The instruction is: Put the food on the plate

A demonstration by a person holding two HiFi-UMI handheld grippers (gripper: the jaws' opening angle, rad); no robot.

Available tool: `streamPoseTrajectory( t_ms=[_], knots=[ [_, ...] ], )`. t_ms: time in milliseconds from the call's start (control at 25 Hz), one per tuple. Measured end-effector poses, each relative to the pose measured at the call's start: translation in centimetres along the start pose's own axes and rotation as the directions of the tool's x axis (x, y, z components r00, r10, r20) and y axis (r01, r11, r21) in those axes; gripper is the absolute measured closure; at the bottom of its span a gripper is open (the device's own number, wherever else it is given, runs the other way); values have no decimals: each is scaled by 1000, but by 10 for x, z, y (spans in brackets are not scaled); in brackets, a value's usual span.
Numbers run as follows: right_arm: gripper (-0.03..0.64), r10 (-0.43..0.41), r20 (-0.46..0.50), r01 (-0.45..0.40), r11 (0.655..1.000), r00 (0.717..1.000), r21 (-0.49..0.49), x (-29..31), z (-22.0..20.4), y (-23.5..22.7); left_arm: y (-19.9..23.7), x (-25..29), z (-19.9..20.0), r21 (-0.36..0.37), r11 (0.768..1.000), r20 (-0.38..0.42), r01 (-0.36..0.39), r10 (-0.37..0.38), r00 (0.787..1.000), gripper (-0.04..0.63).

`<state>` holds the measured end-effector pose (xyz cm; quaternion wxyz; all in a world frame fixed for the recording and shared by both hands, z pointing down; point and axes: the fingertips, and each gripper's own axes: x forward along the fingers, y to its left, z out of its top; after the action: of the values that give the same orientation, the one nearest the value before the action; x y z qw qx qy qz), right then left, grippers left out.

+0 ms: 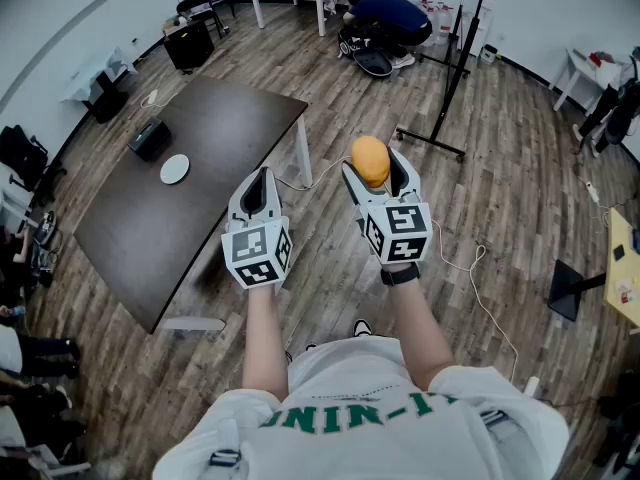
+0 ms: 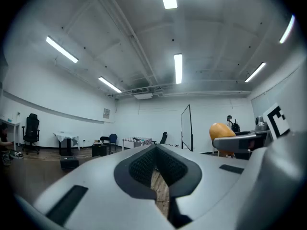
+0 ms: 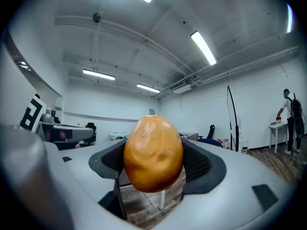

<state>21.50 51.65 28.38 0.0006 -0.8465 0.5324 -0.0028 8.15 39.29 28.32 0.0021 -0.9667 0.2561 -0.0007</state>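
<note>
Right gripper [image 1: 372, 168] clamps the smooth orange-brown egg-shaped food [image 3: 153, 153] mid-body — likely light, firm, slippery (left gripper [image 1: 260, 184] closed, empty); white round plate [image 1: 174, 169] at ten o'clock.

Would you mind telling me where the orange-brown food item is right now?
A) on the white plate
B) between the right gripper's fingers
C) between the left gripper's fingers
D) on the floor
B: the right gripper view shows the food clamped between the fingers of the right gripper, while the plate sits apart on the dark table.
</note>
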Motion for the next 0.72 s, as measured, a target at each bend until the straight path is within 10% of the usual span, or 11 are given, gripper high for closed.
streamPoseTrajectory(
  t_ms=[720],
  knots=[
    [262, 264, 3, -263, 959, 964, 102, 36, -28, -33, -36, 37, -34, -7, 985, -48, -175, 175, 983, 586]
  ],
)
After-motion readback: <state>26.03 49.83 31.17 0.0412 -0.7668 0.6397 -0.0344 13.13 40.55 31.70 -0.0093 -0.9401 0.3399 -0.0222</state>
